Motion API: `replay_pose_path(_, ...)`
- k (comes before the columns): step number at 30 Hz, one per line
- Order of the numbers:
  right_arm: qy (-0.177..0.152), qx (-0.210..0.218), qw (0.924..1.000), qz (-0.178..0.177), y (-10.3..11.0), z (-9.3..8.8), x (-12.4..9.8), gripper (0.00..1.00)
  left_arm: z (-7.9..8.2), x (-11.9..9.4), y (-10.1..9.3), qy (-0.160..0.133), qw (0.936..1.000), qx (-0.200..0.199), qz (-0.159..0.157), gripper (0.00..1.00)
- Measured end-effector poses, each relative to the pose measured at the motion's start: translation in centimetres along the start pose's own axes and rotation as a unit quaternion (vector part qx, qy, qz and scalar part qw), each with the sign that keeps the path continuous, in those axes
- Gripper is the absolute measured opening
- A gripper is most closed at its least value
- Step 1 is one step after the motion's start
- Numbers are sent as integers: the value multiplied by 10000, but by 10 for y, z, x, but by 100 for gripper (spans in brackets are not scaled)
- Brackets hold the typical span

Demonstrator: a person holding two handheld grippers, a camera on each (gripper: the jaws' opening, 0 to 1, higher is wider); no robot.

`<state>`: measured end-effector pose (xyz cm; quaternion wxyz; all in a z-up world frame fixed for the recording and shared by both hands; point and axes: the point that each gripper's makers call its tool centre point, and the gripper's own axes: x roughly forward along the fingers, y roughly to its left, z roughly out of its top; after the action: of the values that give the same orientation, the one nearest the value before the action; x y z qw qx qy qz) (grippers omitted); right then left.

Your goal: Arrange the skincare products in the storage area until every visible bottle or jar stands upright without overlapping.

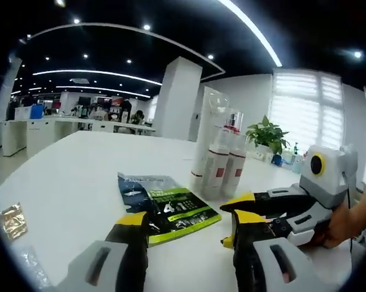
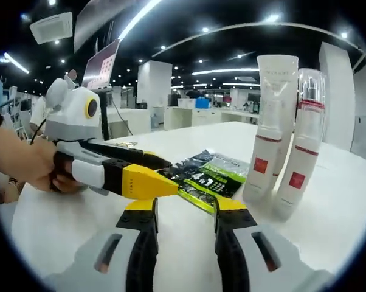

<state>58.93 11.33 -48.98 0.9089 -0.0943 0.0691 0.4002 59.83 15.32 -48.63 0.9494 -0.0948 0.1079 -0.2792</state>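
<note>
Left gripper, seen along its own jaws in the left gripper view, is hovering with jaws parted and nothing between them, low over the white table. Right gripper is likewise standing open and empty in the right gripper view, its yellow tips reaching just short of the sachet. Each gripper is entering the other's view from the side, held by a person's hand that is wrapping its rear body. Lying flat between the two tools, the dark green sachet is resting on the tabletop, one corner pointing toward the left gripper. Just beyond it, three skincare items are standing upright and close together: a tall white tube, a white bottle with a red label, and a second red-labelled bottle under a clear cap. Open tabletop is stretching wide around this cluster. A crumpled gold wrapper is lying near the table's edge.
</note>
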Motion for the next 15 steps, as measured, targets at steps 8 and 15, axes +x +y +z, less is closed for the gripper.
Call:
replay_pose_path(8, -208, 148, 9997, 48, 1, 7, -4, 40, 5, -6, 2, -146, 9998, -98, 23, 60)
replay_pose_path(15, -497, 189, 9986, 73, 5, 17, -7, 40, 17, -29, 13, -108, 9989, -267, 357, 62)
